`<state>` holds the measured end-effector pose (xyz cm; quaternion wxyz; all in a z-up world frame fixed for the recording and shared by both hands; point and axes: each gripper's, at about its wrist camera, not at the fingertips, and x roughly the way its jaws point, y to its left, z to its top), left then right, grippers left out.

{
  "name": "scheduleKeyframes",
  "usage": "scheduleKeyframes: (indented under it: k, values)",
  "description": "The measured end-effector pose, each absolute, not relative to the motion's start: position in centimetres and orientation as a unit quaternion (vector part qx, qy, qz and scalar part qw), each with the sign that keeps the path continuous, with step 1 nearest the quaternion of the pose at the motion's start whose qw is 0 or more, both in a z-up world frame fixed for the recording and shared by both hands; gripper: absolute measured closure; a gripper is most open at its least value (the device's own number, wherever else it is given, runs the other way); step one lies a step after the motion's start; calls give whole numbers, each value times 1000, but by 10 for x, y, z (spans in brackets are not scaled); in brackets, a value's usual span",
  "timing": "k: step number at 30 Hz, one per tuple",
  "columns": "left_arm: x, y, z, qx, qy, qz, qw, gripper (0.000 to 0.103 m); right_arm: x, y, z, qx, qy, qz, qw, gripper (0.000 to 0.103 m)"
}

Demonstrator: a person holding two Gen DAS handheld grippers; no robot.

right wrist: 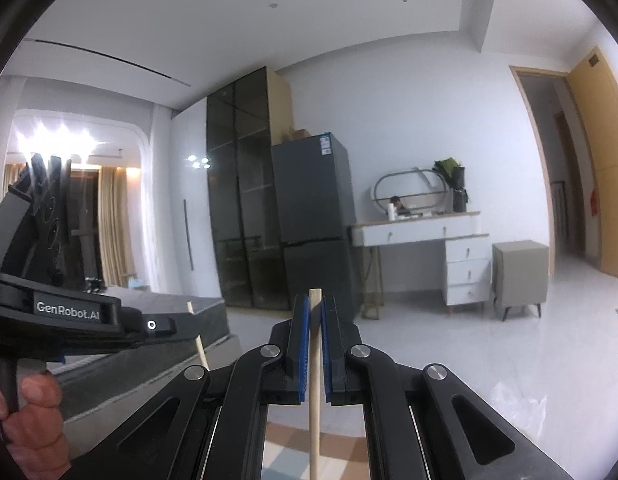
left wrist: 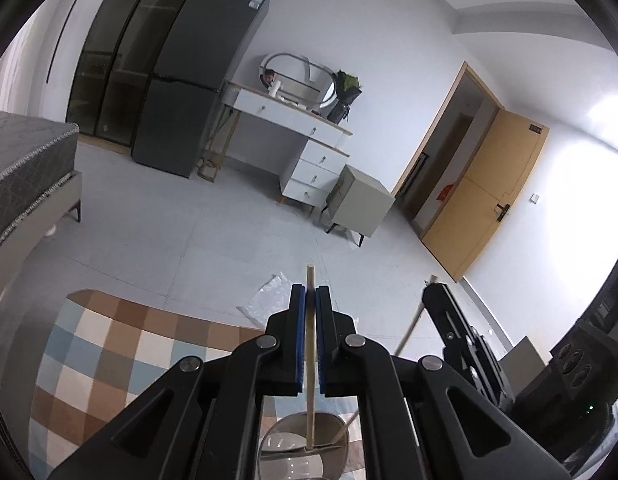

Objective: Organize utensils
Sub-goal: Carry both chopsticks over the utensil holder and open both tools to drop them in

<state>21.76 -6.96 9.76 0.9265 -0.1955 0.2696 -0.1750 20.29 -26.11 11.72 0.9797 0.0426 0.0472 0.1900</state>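
Observation:
My left gripper (left wrist: 311, 294) is shut on a wooden chopstick (left wrist: 310, 352) that runs upright between the blue pads; its lower end reaches into a round grey metal holder (left wrist: 337, 426) below the jaws. My right gripper (right wrist: 315, 306) is shut on a second wooden chopstick (right wrist: 314, 384), held upright. In the left wrist view the right gripper (left wrist: 435, 292) is at the right with its chopstick (left wrist: 409, 332) slanting down toward the holder. In the right wrist view the left gripper's body (right wrist: 69, 320) is at the left with its chopstick (right wrist: 199, 344) beside it.
A checkered cloth (left wrist: 109, 356) covers the surface under the holder. Beyond are a bed (left wrist: 25, 168), a dark fridge (left wrist: 197, 80), a white dressing table (left wrist: 309, 136), a grey bedside cabinet (left wrist: 361, 204) and a wooden door (left wrist: 489, 196).

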Motion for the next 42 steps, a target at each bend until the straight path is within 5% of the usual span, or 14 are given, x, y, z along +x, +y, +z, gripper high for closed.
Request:
scheduleKeyframes:
  k: [21, 27, 29, 34, 42]
  values:
    - [214, -82, 75, -168, 298, -190, 920, 103, 199, -263, 72, 7, 114, 216, 970, 98]
    - [211, -90, 75, -136, 386, -235, 881, 100, 199, -272, 74, 32, 162, 228, 960, 94]
    - [205, -88, 80, -131, 407, -217, 877, 89, 195, -276, 78, 42, 172, 222, 959, 80]
    - [170, -70, 105, -137, 380, -183, 896, 45, 172, -288, 90, 64, 176, 200, 962, 72]
    - [119, -42, 133, -137, 357, -132, 914, 32, 120, -290, 114, 79, 172, 182, 965, 45]
